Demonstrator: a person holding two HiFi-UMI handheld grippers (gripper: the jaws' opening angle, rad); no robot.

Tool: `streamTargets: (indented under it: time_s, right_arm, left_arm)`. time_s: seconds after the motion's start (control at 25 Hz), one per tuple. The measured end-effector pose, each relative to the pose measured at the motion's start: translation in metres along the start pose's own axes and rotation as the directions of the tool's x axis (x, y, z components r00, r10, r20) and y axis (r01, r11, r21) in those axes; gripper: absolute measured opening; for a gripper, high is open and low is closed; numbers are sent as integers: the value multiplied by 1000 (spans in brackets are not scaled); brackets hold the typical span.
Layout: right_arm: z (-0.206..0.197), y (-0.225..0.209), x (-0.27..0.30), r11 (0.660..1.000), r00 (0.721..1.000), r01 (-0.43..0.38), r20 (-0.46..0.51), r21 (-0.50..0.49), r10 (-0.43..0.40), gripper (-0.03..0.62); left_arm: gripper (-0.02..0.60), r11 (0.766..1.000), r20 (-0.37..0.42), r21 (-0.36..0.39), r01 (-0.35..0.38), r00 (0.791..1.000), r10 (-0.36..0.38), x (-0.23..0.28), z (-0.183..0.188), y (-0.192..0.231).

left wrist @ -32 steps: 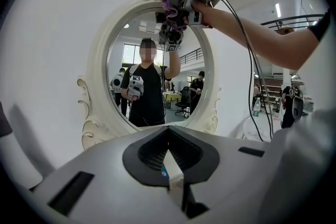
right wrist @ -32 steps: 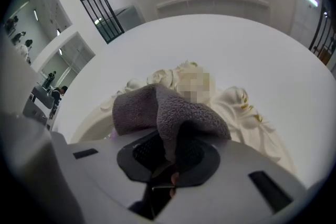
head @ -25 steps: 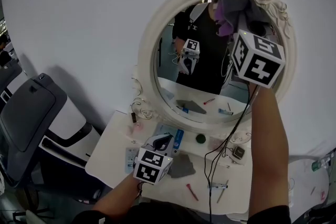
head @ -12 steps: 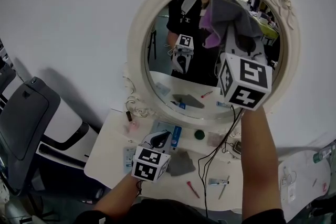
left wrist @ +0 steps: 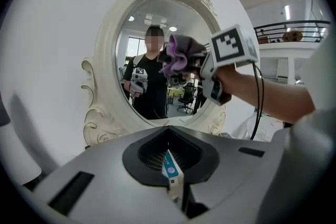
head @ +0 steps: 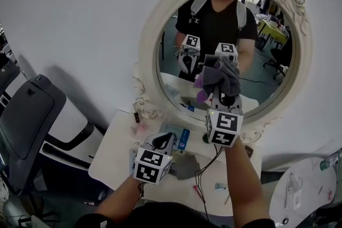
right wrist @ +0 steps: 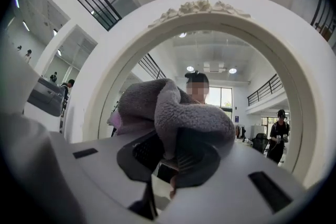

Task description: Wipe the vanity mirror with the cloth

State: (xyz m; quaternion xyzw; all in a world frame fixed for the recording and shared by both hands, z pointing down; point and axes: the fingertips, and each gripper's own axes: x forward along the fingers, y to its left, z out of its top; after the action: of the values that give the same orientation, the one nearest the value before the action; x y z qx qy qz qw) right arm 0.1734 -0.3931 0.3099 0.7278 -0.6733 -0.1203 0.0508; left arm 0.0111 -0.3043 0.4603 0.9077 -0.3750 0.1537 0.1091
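The oval vanity mirror [head: 155, 34] has a cream frame with carved roses on top and stands against a white wall. My right gripper [head: 221, 94] is shut on a grey cloth with a purple side [head: 218, 76], held up against the lower middle of the glass. In the right gripper view the cloth [right wrist: 173, 113] bulges over the jaws with the mirror frame [right wrist: 199, 8] arching around it. My left gripper [head: 162, 141] hovers low over the vanity table, jaws close together with nothing gripped. From there the mirror [left wrist: 105, 44] and the cloth [left wrist: 181, 54] are in sight.
The white vanity table [head: 115, 155] carries a blue box [head: 183, 139], a grey pad [head: 185, 168], a green round thing [head: 204, 139], a red pen [head: 196, 193] and cables. A grey chair [head: 26, 115] stands left. A round white table [head: 299, 195] is lower right.
My right gripper has carried the cloth down from the top of the glass to its lower middle. The left gripper has stayed over the table.
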Motion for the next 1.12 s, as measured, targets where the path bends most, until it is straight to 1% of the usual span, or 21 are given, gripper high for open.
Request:
streamTargets:
  time_s: [0.12,0.2,0.24,0.28,0.32,0.36,0.4,0.44,0.52,0.6,0.68,0.76,0.84,0.92,1.0,1.04,1.12]
  right_arm:
    - [-60,18,-5,1000,994,-6,-109,13,7,44]
    - [-106,34,-8,1000,976,-9,-215,7,10,44]
    - [-135,42,-10,1000,959,-13,-284,-2,12,46]
    - [-167,50,-13,1000,933,-18,-359,-14,12,46]
    - [-199,57,-16,999,902,-24,-431,-25,10,46]
    - [-226,62,-18,999,876,-24,-483,-36,4,46]
    - [-244,65,-21,999,865,-18,-502,-47,-8,46]
    - [-251,65,-23,998,864,-10,-503,-60,-21,46]
    - [-251,63,-24,998,859,-12,-512,-60,-20,44]
    - [-247,63,-23,998,849,-32,-528,-52,0,45]
    - [-240,67,-25,998,850,-54,-526,-41,25,44]
    - [-221,74,-30,996,873,-82,-484,-29,58,44]
    - [-187,85,-31,993,908,-114,-408,-23,95,44]
    - [-138,92,-26,991,942,-133,-309,12,131,44]
    - [-74,89,-16,988,972,-140,-183,62,149,44]
    - [-37,83,-11,987,982,-143,-113,79,152,44]
    - [39,70,0,985,989,-150,12,87,149,44]
  left_arm:
    - [6,1000,-5,-4,-10,1000,10,-5,-4,4]
    - [6,1000,-8,-6,-15,1000,15,-8,-7,5]
    - [6,1000,-9,-6,-16,1000,16,-9,-8,5]
    - [6,1000,-11,-5,-17,1000,17,-11,-10,5]
    - [6,1000,-13,-2,-19,1000,19,-12,-11,4]
    - [6,1000,-17,3,-21,1000,21,-14,-12,4]
    - [6,1000,-22,9,-23,1000,23,-16,-14,4]
    - [6,1000,-27,13,-25,999,25,-18,-16,4]
    - [6,999,-34,9,-32,999,32,-22,-19,5]
    - [6,999,-32,-5,-40,999,40,-23,-19,8]
    - [6,999,-29,-12,-42,999,42,-24,-19,6]
    - [6,999,-24,-7,-38,999,38,-24,-18,0]
    - [6,999,-12,-2,-38,999,38,-24,-14,-2]
    - [6,999,4,1,-39,999,39,-25,-8,-4]
    - [6,999,21,7,-41,999,41,-27,-3,-6]
    - [6,999,28,8,-43,999,42,-29,-1,-7]
    - [6,999,38,5,-50,998,50,-33,0,-6]
